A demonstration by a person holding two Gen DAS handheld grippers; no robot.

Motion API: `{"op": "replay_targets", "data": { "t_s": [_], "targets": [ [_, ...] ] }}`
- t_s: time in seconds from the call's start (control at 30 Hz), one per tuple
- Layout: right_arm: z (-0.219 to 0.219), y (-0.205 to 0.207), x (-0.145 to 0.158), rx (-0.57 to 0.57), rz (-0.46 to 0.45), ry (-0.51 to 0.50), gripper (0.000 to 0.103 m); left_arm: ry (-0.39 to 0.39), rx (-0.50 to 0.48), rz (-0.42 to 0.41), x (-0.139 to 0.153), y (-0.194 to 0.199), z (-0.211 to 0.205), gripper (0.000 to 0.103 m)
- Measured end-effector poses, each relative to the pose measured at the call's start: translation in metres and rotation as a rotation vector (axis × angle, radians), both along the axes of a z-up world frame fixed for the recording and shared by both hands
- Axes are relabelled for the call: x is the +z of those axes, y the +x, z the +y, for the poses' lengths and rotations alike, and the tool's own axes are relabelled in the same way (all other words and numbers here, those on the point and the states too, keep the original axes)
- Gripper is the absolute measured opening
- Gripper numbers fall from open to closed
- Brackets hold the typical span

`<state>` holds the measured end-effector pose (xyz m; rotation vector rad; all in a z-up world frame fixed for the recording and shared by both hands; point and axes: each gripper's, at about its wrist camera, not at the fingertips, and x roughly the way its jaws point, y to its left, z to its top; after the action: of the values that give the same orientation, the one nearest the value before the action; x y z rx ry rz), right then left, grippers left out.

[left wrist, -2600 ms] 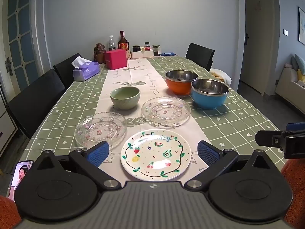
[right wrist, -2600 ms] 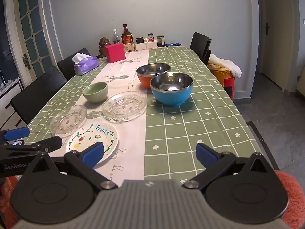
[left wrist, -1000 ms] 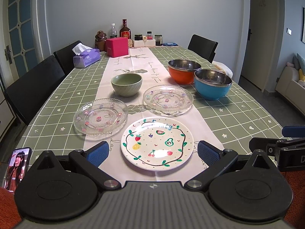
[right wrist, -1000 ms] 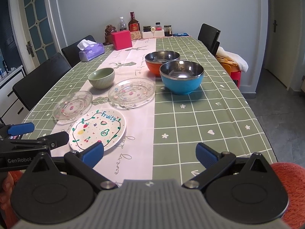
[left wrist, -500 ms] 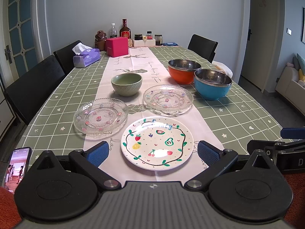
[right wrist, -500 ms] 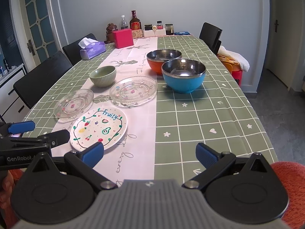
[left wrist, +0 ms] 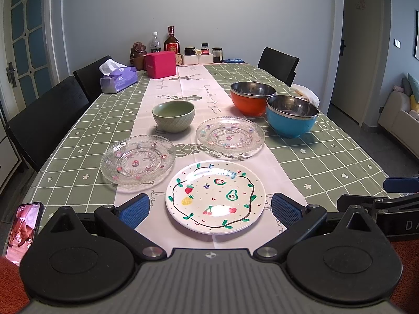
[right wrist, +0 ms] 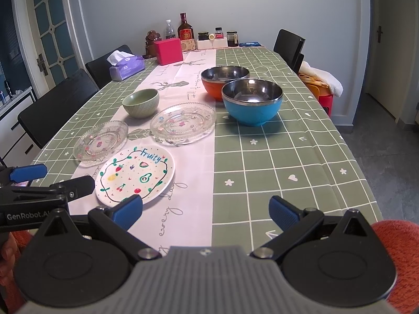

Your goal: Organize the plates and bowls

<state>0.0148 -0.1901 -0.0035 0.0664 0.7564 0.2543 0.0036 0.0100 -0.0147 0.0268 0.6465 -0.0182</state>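
fruit plate (left wrist: 215,196): white, flat, low middle | two glass plates (left wrist: 138,162) (left wrist: 230,135): flat, just above | green bowl (left wrist: 173,116): upright, middle | orange bowl (left wrist: 252,97), blue bowl (left wrist: 291,115): touching, right

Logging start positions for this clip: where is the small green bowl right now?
The green bowl sits on the pink table runner, left of the orange bowl and behind the two glass plates in both views.

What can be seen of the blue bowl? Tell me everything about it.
The blue bowl is round and deep, blue outside with a shiny metal lining and rim. It stands upright and empty on the green checked tablecloth, right of the pink runner, close in front of the orange bowl; contact between them is unclear. No gripper touches it.
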Motion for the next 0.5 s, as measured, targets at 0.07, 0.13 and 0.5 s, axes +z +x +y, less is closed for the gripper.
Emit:
{"op": "replay_targets", "data": {
  "t_s": [0.07,0.13,0.5],
  "targets": [
    [0.0002,-0.0002,0.0000,0.001,0.001,0.001,0.100,0.000,-0.001,0.000,-0.0001,0.0000,0.0001,0.103],
    [0.0005,-0.0005,0.0000,0.002,0.001,0.000,0.100,0.000,0.000,0.000,0.0000,0.0000,0.0002,0.103],
    [-0.0008,0.0001,-0.0019,-0.003,-0.006,0.017,0.100,-0.005,-0.005,0.001,-0.0001,0.0006,-0.0003,0.103]
  ]
}}
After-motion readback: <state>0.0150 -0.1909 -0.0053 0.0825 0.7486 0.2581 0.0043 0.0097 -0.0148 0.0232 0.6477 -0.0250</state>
